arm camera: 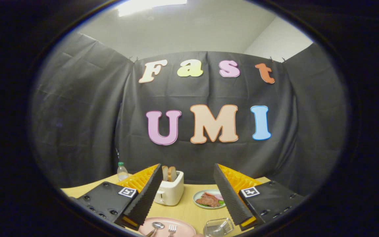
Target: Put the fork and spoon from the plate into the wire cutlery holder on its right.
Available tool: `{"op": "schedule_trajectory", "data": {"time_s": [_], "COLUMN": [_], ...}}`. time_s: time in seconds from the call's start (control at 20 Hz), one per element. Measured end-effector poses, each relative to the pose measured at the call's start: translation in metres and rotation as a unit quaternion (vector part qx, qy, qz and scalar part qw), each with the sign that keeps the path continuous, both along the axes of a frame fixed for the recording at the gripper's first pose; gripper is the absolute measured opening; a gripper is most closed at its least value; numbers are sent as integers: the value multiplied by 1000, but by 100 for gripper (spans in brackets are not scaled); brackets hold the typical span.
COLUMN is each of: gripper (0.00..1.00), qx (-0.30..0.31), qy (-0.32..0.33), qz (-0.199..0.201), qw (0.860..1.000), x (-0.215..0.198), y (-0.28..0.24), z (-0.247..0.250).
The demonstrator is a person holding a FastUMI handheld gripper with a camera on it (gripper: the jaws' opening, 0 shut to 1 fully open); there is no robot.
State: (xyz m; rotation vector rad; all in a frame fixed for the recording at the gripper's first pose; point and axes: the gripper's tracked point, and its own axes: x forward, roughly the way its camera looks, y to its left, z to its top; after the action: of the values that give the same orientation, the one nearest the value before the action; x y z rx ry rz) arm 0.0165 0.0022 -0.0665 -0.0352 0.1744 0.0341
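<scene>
The black cloth wall [209, 154] of the booth stands well beyond my gripper [189, 194], wrapping round on both sides, with a pale ceiling and a bright light panel [150, 5] above it. Below that runs the light wooden table [186, 205], which passes under and between my fingers. My fingers are spread wide apart and hold nothing; the gap between them is free. Low down between the fingers, nearest to me, lies the pink plate [176, 225], round and shallow, only partly in sight. Just beyond my left finger stands a white toaster [170, 192] with two slices of bread [169, 173] standing up out of its slots. Beyond the fingers, closer to my right one, sits a small pale plate of food [209, 199] with reddish meat and some green on it. Just below the tip of my right finger, beside the pink plate on its right, is the wire cutlery holder [218, 227], a low silvery basket of thin wire that looks empty as far as I can see. Beyond my left finger, near the wall, stands a clear bottle [122, 171] with a green cap. On the pink plate the spoon [156, 227] lies to the left, its shiny bowl pointing away from me, and the fork [172, 229] lies just to its right, tines away from me, the two apart and both metal.
</scene>
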Motion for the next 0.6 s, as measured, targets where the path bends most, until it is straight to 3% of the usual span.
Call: {"op": "schedule_trajectory", "data": {"time_s": [0.6], "gripper": [99], "qx": [2], "qy": [137], "qz": [36], "qw": [990], "x": [-35], "y": [26], "z": [-107]}}
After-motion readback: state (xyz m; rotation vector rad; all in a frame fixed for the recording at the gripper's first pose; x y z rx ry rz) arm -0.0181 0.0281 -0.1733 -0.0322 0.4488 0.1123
